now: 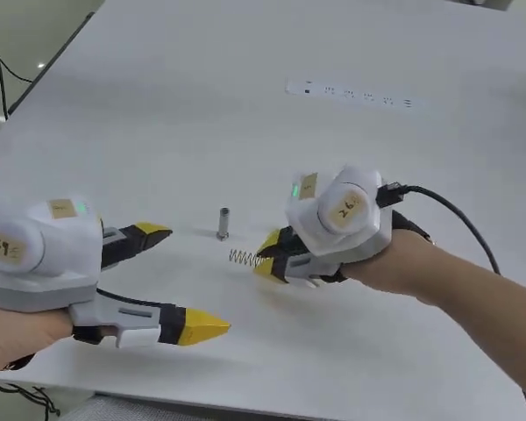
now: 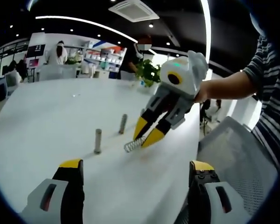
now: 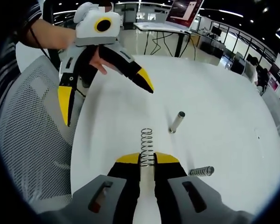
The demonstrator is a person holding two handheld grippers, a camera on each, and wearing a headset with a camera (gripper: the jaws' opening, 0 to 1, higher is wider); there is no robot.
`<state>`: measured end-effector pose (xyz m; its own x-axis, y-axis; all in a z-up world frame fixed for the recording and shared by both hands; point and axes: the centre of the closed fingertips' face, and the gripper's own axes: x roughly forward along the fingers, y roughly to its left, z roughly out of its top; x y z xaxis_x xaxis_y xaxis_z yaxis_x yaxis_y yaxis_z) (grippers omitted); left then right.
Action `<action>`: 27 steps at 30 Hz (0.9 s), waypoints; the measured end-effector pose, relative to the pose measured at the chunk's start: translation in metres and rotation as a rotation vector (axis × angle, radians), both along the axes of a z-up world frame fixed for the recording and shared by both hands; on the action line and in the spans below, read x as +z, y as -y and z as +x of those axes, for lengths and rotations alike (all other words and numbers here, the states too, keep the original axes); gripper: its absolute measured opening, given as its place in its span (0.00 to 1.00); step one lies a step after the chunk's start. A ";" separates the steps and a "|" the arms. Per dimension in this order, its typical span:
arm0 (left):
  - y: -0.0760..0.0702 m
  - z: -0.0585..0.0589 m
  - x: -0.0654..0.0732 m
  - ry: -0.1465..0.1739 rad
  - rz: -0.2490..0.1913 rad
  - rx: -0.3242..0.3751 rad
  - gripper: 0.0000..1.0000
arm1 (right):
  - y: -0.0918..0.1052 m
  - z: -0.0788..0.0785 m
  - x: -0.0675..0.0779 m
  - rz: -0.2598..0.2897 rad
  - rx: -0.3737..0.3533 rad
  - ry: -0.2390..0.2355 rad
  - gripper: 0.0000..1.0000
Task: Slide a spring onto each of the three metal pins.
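White worktop [image 1: 158, 105] across the whole head view, with a bright open-plan room behind in the two gripper views.

Nearest, at lower left of the head view: left tool [image 1: 180, 279], jaws spread wide, holding nothing, low over the near edge.

Next, just right of centre: right tool [image 1: 265, 256], jaws pinched shut on one end of a spring [image 1: 241, 257], free end pointing toward frame left, low over the surface. Same grip plain in the right gripper view, coils rising from between the closed tips at lower centre.

Just beyond that free end, slightly up-frame: a bare metal pin [image 1: 223, 224], upright, near the spring but apart from it.

At lower right of the right gripper view: a second pin [image 3: 201, 171], seemingly already wearing a spring, going by the coils. Third pin not made out for certain.

Farthest, upper middle of the head view: a power strip [image 1: 351, 95].

Step in hand, as judged: threading the held spring onto the bare pin. Next move likely calls for tipping the spring upright, centring its open end over the pin top, then lowering. Left tool free to steady the pin if needed.

No tray or box in play as far as can be told. Pins standing straight on the worktop.
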<state>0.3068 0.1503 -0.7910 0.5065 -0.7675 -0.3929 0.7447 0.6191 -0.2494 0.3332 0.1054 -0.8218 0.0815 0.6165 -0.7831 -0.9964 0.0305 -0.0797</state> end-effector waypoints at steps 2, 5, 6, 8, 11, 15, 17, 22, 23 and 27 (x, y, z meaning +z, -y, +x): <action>0.005 -0.001 0.000 -0.001 0.000 -0.016 0.87 | 0.003 -0.002 0.002 0.003 0.000 0.005 0.08; 0.011 -0.002 0.001 -0.005 -0.002 -0.038 0.83 | 0.005 -0.003 0.007 0.016 0.002 0.011 0.08; 0.015 -0.003 0.001 -0.007 -0.005 -0.051 0.82 | 0.006 -0.003 0.009 0.019 -0.002 0.011 0.08; 0.021 -0.005 0.002 -0.005 -0.007 -0.075 0.81 | 0.008 -0.005 0.012 0.027 -0.001 0.013 0.08; 0.027 -0.003 0.002 -0.004 -0.002 -0.089 0.79 | 0.011 -0.006 0.014 0.025 0.004 0.019 0.08; 0.033 -0.002 0.003 0.000 -0.008 -0.107 0.77 | 0.018 -0.007 0.015 0.013 0.024 0.041 0.08; 0.035 -0.001 0.003 -0.008 -0.010 -0.119 0.75 | 0.021 -0.008 0.015 0.016 0.034 0.048 0.08; 0.042 0.001 0.004 -0.003 -0.010 -0.147 0.66 | 0.025 -0.011 0.017 0.015 0.063 0.053 0.07; 0.043 0.002 0.004 -0.002 -0.009 -0.149 0.65 | 0.025 -0.012 0.019 0.019 0.066 0.049 0.07; 0.049 0.003 0.003 0.009 0.004 -0.176 0.51 | 0.025 -0.016 0.024 0.024 0.082 0.052 0.07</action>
<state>0.3098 0.1017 -0.7876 0.3684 -0.8429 -0.3922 0.8438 0.4803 -0.2397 0.3171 0.0807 -0.7978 0.0703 0.6410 -0.7643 -0.9901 -0.0482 -0.1315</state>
